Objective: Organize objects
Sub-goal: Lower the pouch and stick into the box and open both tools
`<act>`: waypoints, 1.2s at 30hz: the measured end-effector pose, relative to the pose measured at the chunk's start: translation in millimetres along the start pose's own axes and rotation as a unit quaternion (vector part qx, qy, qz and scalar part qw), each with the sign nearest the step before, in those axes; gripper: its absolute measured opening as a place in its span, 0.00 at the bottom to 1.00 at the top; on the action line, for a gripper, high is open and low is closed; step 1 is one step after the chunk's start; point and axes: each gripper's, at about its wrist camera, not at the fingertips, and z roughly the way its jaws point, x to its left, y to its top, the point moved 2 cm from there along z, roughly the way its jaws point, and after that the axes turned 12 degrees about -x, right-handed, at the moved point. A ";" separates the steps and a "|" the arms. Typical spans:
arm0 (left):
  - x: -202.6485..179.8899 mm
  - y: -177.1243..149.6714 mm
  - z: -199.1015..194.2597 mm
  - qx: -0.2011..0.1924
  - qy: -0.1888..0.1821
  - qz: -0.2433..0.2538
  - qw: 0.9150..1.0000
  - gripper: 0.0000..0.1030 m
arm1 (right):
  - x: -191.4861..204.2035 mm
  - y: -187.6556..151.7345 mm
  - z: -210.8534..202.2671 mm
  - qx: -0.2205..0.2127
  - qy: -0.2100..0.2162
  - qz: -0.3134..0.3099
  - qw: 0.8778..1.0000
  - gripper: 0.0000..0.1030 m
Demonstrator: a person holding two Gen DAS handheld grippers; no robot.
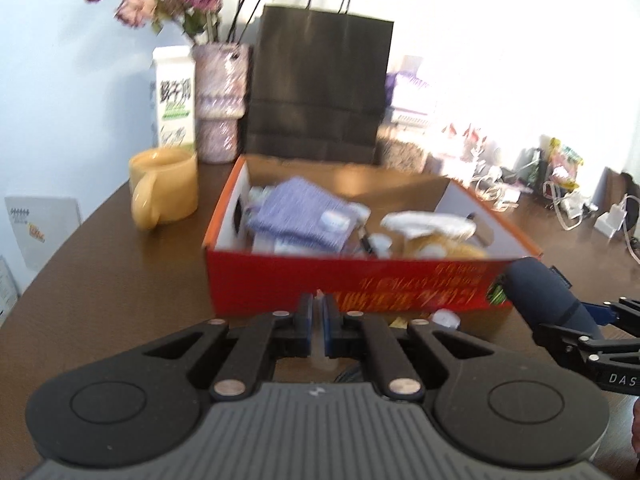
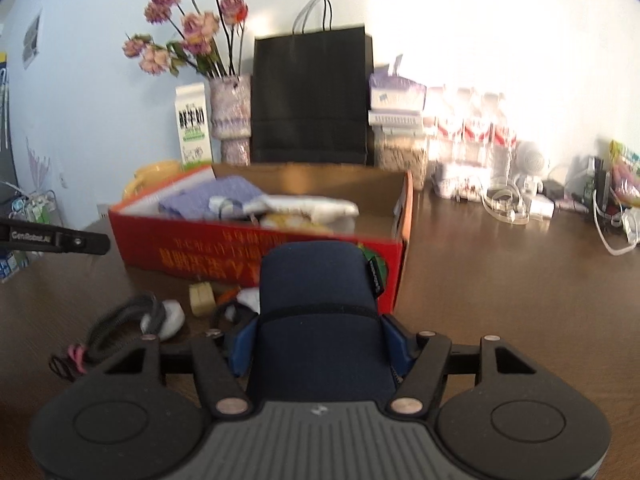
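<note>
The navy case [image 2: 320, 320] hides most of the red box [image 2: 256, 256] front and its own lower end sits behind the tongs. Things inside the box are blurred beyond naming. The far-right clutter [image 2: 608, 200] washes out in glare.

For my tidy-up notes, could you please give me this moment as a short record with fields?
Container: red box, open, on the brown table
In the box: purple cloth and mixed small items
Right gripper: shut on a dark blue pouch, in front of the box
Left gripper: shut, whether on something I can't tell
Still on the table: black cord, small tan block
</note>
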 end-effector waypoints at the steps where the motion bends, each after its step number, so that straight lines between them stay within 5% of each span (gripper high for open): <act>1: -3.4 5.2 1.5 -0.005 -0.005 0.002 1.000 0.06 | 1.2 6.1 0.7 -0.008 0.002 -0.001 1.000 0.61; 9: -28.7 51.9 38.8 -0.041 -0.021 0.008 0.999 0.06 | 10.7 68.6 44.1 -0.057 0.015 -0.025 0.998 0.61; 18: -37.6 78.0 104.5 -0.030 -0.004 0.022 0.999 0.06 | 9.3 91.4 130.1 -0.019 0.005 -0.021 1.000 0.62; 20: -32.1 75.3 115.1 -0.020 0.010 0.010 1.000 0.16 | 5.6 84.9 143.2 0.001 0.004 -0.017 1.000 0.66; 22: -26.1 71.0 119.5 -0.013 0.025 0.008 1.000 0.93 | 2.8 79.6 144.8 0.002 -0.001 -0.017 1.000 1.00; 23: -24.5 68.3 118.2 -0.021 0.037 0.015 0.999 1.00 | 1.8 76.7 142.5 -0.003 -0.001 -0.017 1.000 1.00; 26: -25.4 61.1 113.9 -0.027 0.055 0.047 0.997 1.00 | -2.2 70.5 137.4 -0.003 -0.004 -0.011 1.000 1.00; 36: -29.6 45.1 90.6 -0.009 0.039 0.048 0.998 1.00 | -3.3 57.4 105.6 -0.009 0.001 -0.008 1.000 1.00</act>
